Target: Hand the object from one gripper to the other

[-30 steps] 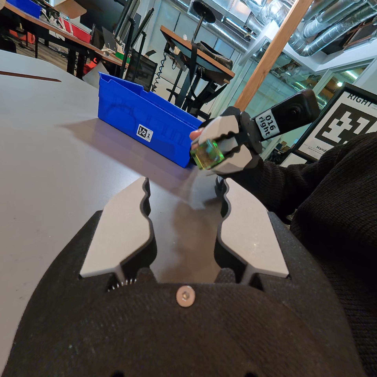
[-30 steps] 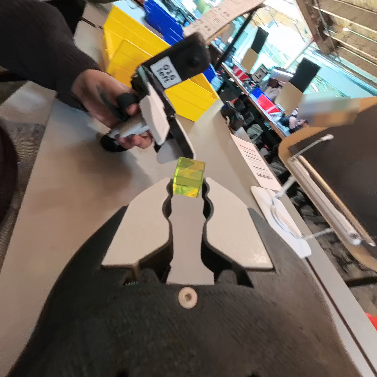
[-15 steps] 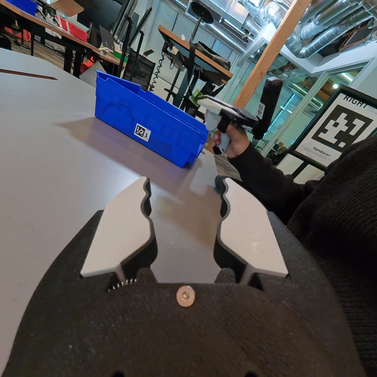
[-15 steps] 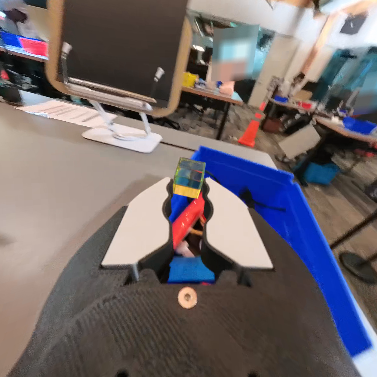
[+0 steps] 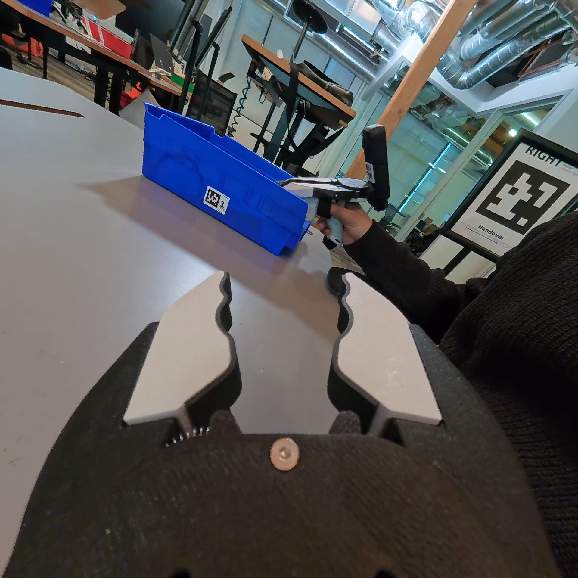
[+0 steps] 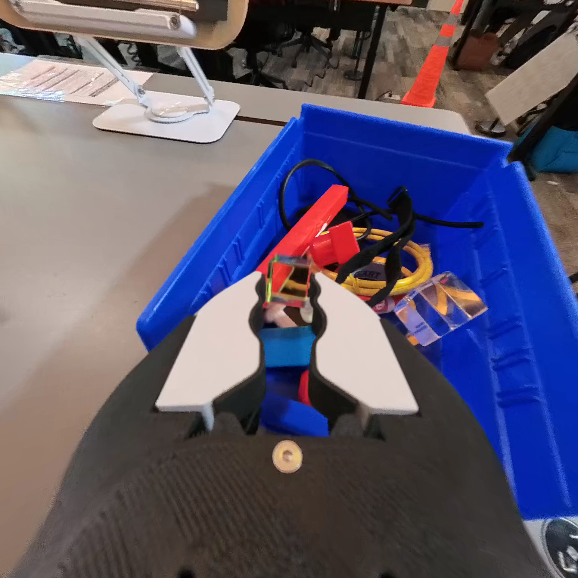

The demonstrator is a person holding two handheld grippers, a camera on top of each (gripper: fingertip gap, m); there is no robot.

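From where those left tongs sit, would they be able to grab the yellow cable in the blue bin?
Probably not as they stand. The left tongs hang open over bare table, well short of the blue bin, whose near wall faces them. The yellow cable lies inside, under a black strap, and the right tongs already hover above it.

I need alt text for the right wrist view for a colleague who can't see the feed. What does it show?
The right tool holds a small clear cube at its fingertips, above an open blue bin on a grey table. In the bin lie a red block, a coiled yellow cable, black cord and a clear prism. A white stand base sits on the table behind.
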